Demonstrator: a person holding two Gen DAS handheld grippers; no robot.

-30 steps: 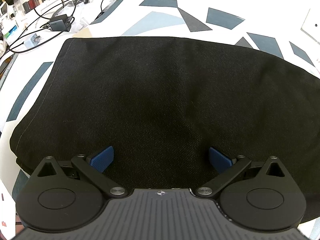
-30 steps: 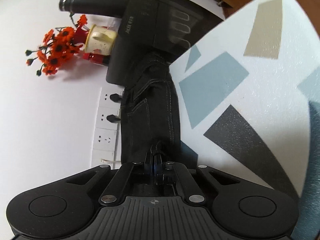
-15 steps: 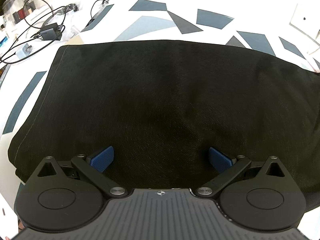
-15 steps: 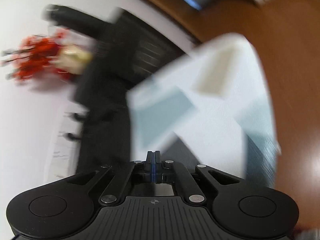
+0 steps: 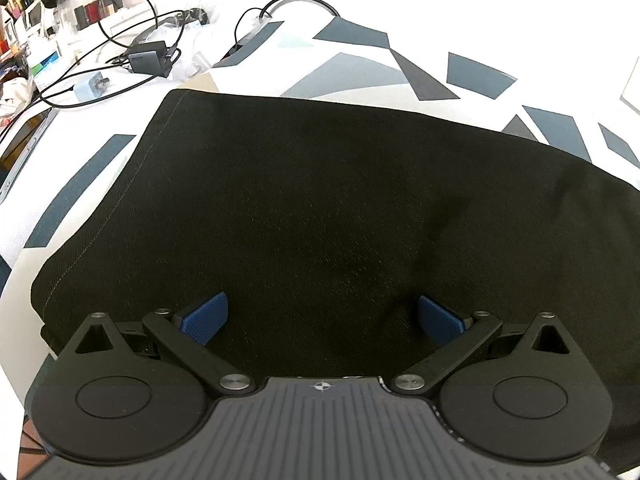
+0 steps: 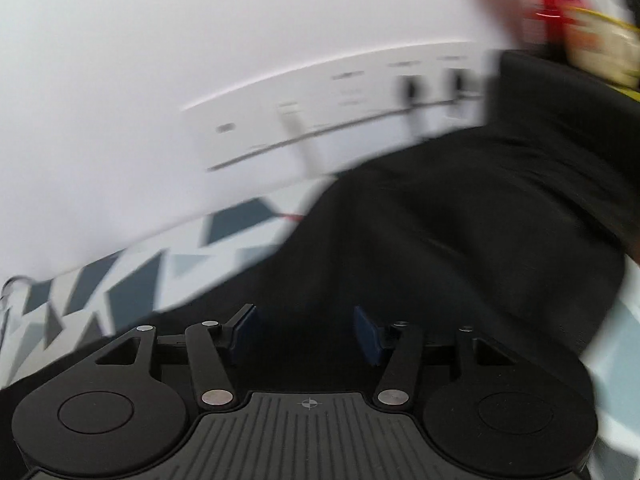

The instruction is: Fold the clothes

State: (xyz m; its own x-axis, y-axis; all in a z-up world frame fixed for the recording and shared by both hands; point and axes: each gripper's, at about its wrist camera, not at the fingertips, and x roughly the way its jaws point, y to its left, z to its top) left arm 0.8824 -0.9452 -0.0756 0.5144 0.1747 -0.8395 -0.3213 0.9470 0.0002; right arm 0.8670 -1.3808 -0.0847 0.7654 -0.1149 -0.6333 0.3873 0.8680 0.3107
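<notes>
You won't get any readable text here — no labels, brands or numbers legible in either wrist view, right one's blurred.

Black gripper (image 5: 322, 318) linkages – blue ribbed pads (image 5: 204, 317), silver screws, grey ridged housing.

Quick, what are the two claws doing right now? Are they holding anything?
Left claw: open, holding nothing, over the black jeans.
Right claw: just been opening, nothing between its pads.

1. At upper left of the left wrist view we see a cluttered white desk (image 5: 120, 20) with black cables (image 5: 132, 28).
2. A white wall (image 6: 160, 40) with a blurred socket strip (image 6: 340, 100) fills the right wrist view's upper left.
</notes>
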